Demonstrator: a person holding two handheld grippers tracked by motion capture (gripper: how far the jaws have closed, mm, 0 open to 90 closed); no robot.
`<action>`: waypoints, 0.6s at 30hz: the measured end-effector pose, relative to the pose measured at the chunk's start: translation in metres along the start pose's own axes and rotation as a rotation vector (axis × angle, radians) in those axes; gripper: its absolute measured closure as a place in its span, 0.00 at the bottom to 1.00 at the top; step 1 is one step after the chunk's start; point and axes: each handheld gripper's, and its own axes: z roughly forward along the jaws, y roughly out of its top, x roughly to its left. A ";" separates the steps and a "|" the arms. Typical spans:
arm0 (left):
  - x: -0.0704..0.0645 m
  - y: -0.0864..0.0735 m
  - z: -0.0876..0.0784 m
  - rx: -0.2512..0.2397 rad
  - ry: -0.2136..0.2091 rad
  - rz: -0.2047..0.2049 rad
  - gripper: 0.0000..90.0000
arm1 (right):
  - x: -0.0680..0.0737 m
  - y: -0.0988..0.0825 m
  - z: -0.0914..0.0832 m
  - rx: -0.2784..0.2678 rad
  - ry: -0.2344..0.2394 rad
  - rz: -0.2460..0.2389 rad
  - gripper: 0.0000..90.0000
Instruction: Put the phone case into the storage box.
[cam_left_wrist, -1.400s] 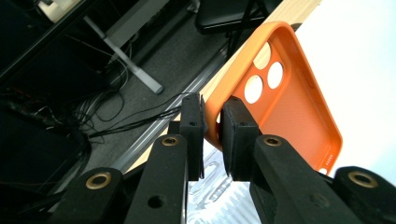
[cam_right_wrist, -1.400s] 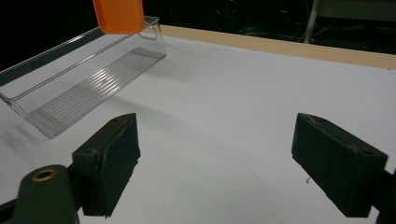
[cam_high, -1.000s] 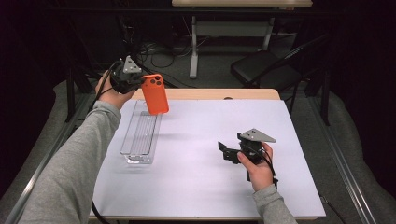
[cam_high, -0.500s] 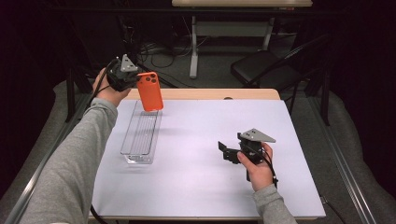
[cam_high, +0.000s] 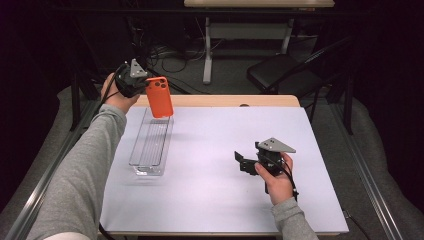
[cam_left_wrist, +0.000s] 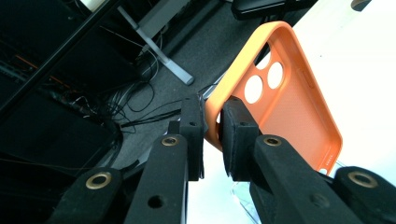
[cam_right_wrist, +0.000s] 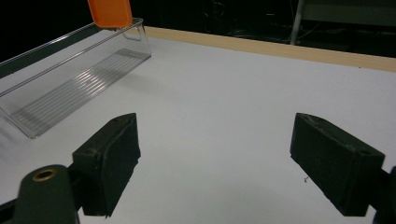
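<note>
While pinched at its rim, orange phone case (cam_high: 159, 97) hangs above clear tray (cam_high: 150, 145) — apparently untouching

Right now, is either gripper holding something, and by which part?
The left gripper pinches the orange phone case by its side rim near the camera holes. The right gripper holds nothing, jaws open.

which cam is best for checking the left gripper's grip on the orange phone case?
Left gripper view: the left gripper pinches the orange phone case by its rim beside the camera cutouts, pads on both sides. High view shows the case held up over the far end of the clear tray. Right gripper view catches just its lower corner above the tray.
</note>
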 end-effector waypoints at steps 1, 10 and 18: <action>0.000 0.000 0.000 -0.001 0.000 -0.001 0.89 | 0.000 0.000 0.000 0.003 -0.002 0.000 0.17; 0.003 -0.005 0.005 0.000 0.017 0.001 0.89 | -0.002 -0.001 -0.002 0.000 -0.009 -0.001 0.17; 0.005 -0.011 0.007 -0.007 0.031 0.000 0.89 | -0.002 -0.002 -0.001 0.003 -0.008 0.002 0.17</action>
